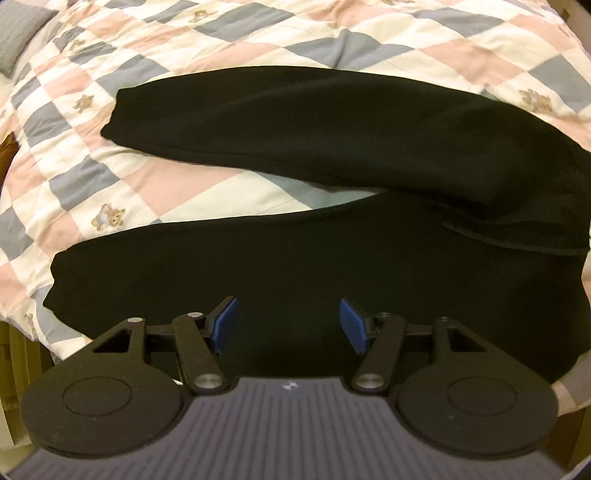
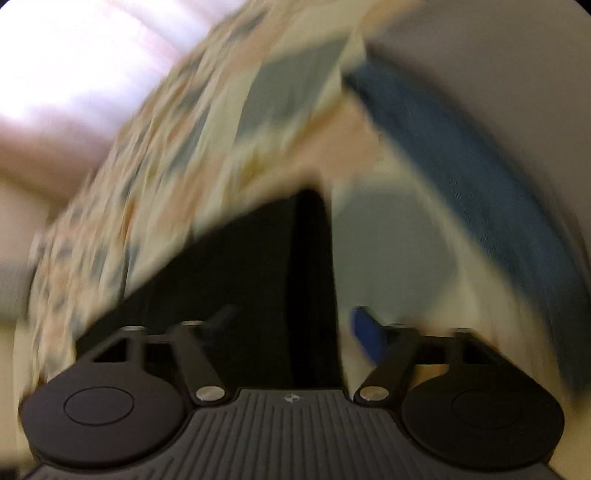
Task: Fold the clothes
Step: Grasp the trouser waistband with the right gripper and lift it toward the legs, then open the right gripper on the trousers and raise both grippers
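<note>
Black trousers (image 1: 332,147) lie spread on a checked quilt (image 1: 147,74), both legs pointing left and joined at the right. My left gripper (image 1: 288,325) is open and empty, hovering over the near leg. The right wrist view is motion-blurred. It shows my right gripper (image 2: 295,328) open and empty over an edge of the black trousers (image 2: 258,277).
The quilt (image 2: 184,129) has pink, grey and cream squares with teddy bears. A grey pillow (image 1: 18,29) lies at the far left. A blue cloth (image 2: 461,166) lies right of the trousers in the right wrist view. The bed edge runs near the bottom left.
</note>
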Demonstrator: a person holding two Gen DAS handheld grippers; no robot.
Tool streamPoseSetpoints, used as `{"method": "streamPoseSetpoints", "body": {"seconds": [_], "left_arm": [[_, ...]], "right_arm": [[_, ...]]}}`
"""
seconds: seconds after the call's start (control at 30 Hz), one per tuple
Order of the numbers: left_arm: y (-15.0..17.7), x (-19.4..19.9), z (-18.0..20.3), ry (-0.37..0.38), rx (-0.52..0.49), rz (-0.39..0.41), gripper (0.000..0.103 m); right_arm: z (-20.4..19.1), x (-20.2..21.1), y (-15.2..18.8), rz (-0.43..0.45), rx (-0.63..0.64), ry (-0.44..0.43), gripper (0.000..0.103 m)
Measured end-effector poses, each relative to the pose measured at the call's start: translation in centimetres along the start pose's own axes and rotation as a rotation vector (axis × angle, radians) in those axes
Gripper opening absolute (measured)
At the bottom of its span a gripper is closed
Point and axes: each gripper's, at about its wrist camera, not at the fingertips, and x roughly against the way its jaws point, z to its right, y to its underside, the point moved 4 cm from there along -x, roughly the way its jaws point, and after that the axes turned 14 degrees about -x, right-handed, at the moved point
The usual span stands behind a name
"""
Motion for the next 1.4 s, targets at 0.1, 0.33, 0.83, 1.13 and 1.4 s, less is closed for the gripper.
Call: {"method": "streamPoseSetpoints", "body": {"seconds": [0.1,0.33,0.83,1.13,1.4], "left_arm": [[-0.3,0.0,0.8,0.011,-0.03,0.016,0.057],[0.1,0.7,1.5,0.014,-0.074,0.048,0.057],[4.9,1.0,-2.5,0.02,-0.011,0.06,0.061],[8.2,1.2,-5.1,0.038,-0.02,0.091,0.061],[12.2,3.5,-9.6,0.078,-0.05,0.196,0.061]], "right_arm": [[1.8,0.4,5.0,-0.151,0.06,0.02,0.045],[1.2,-1.4,6.5,-0.265,0.181,0.027,0.013],[2.6,1.1,9.5,-0.12,0.07,0.263,0.021],[-1.0,1.2,14.4,0.033,0.29,0.544,0.029],[-9.4,6.7,19.3,0.292,0.176,0.474,0.054]]}}
